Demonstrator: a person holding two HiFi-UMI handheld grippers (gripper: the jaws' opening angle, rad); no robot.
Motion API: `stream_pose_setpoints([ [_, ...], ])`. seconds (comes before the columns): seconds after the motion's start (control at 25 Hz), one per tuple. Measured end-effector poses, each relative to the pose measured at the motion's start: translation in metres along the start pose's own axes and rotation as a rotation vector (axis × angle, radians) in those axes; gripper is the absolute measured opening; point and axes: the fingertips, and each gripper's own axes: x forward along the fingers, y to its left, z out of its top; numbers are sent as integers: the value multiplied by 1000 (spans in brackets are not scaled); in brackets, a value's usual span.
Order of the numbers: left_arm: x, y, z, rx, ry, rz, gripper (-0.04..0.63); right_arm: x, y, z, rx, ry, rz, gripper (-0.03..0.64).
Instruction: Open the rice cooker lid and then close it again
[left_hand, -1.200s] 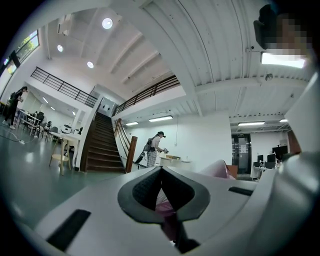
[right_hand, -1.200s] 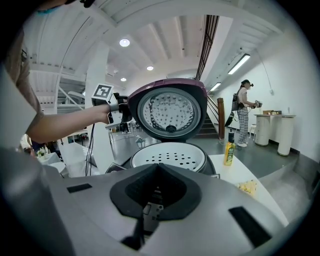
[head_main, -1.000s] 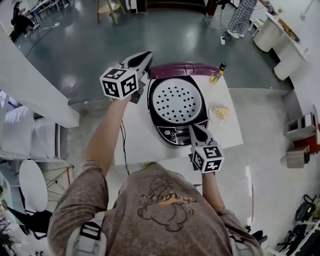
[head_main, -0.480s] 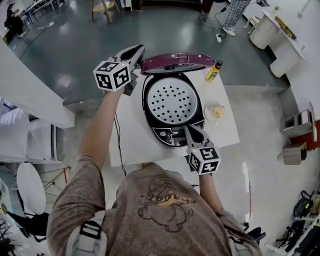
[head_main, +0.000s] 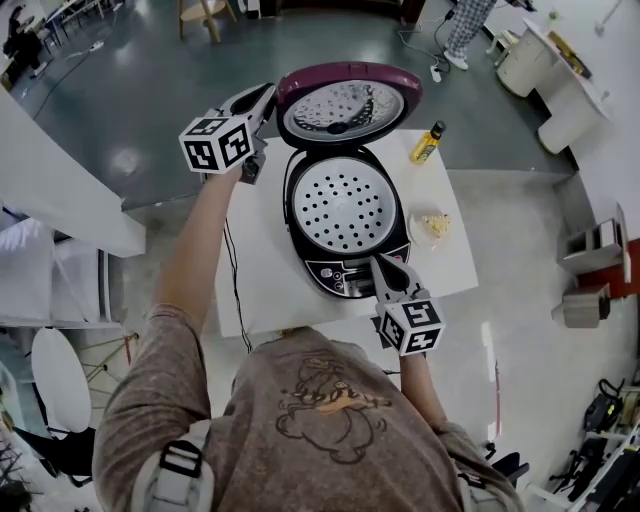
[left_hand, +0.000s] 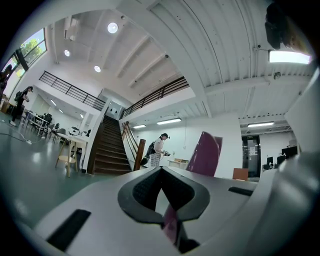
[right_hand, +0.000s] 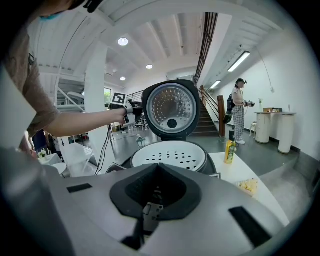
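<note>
The left gripper (head_main: 264, 96) has its jaws closed with nothing between them. It is level above the far left corner of the table (head_main: 255, 285), and its tips are just beside the left edge of the lid (head_main: 345, 100). I cannot tell if they touch it. To the left of this gripper and behind it there is only open floor (head_main: 170, 70), so the arm has free room on that side.

The left strip of the table is bare, except for a cable (head_main: 231, 262) that hangs over its left edge. The cooker (head_main: 290, 205) stands in the middle of the table, with its back close to the far edge. The lid is hinged at the back and stands half open, with its inner side towards the camera. Below it, a white tray (head_main: 342, 203) with holes lies in the pot.

The right gripper (head_main: 380, 261) also has closed jaws, and they hold nothing. It points a little downward, and its tips are at the front panel (head_main: 335, 272) of the cooker, near the front edge of the table. More to the right, a plate (head_main: 437, 225) with food sits near the right edge and a bottle (head_main: 429, 143) stands at the far right corner, both apart from the cooker.

One second ago only the purple rim of the lid was visible. Now the lid leans forward over the pot. The left gripper keeps beside its left edge, and the right gripper stays at the panel.
</note>
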Motion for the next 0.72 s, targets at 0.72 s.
stream_pose_setpoints([
  [0.72,-31,1,9,-27,-46,-41,21,1,-2,-2,7,3,-4,5],
])
